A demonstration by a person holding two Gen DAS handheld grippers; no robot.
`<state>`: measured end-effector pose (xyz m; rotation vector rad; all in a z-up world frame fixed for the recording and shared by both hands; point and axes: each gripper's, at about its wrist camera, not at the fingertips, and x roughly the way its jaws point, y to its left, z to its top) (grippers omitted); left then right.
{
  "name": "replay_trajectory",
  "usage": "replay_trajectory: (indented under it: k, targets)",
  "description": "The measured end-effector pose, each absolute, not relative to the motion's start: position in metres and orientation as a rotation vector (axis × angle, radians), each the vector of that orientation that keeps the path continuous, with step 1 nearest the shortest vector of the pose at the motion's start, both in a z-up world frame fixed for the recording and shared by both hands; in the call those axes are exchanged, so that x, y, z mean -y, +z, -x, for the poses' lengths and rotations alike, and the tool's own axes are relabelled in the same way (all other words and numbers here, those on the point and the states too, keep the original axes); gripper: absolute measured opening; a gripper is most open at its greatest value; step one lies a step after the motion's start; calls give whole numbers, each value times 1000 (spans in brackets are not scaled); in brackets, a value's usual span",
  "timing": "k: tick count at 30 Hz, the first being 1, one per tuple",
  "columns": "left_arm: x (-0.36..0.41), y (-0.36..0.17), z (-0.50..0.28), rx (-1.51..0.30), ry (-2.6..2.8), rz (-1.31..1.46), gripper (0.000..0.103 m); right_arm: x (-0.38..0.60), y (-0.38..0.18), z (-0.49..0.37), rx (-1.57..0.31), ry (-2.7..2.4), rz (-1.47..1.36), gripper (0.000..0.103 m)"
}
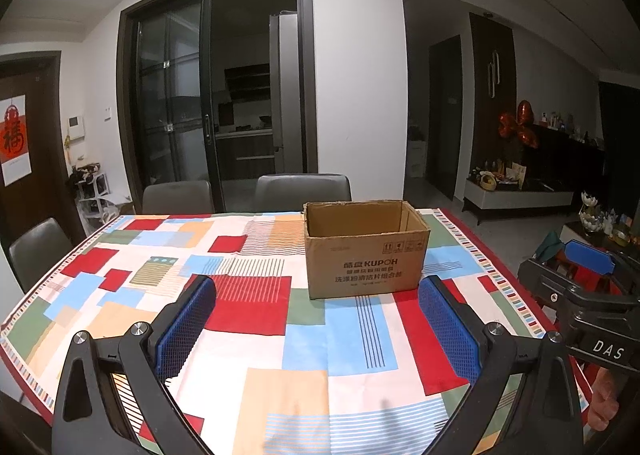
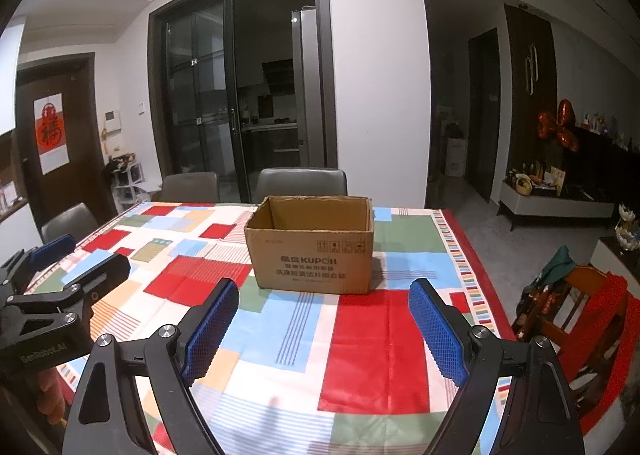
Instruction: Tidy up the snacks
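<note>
An open brown cardboard box (image 1: 362, 251) marked KUPOH stands on the table with the colourful patchwork cloth (image 1: 256, 319), toward the far side; it also shows in the right wrist view (image 2: 312, 247). Its inside is hidden from here. No snacks are visible. My left gripper (image 1: 316, 295) is open and empty above the near part of the table, its blue pads wide apart. My right gripper (image 2: 322, 297) is open and empty, a little short of the box. Each gripper shows at the edge of the other's view, the right one (image 1: 588, 267) and the left one (image 2: 68, 255).
Grey chairs (image 1: 302, 191) stand at the far side and one (image 1: 36, 251) at the left. A wooden chair with red cloth (image 2: 580, 307) stands off the table's right edge. A low cabinet with clutter (image 2: 552, 191) is at the far right.
</note>
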<state>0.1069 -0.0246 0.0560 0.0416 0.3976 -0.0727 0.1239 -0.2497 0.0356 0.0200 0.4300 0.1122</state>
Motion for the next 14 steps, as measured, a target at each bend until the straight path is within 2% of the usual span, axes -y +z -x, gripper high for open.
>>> replay_trajectory:
  k: [14]
  targets:
    - [20,55,-104,-395,-71,-29,103,251,37,-123,-432,107,-20,88]
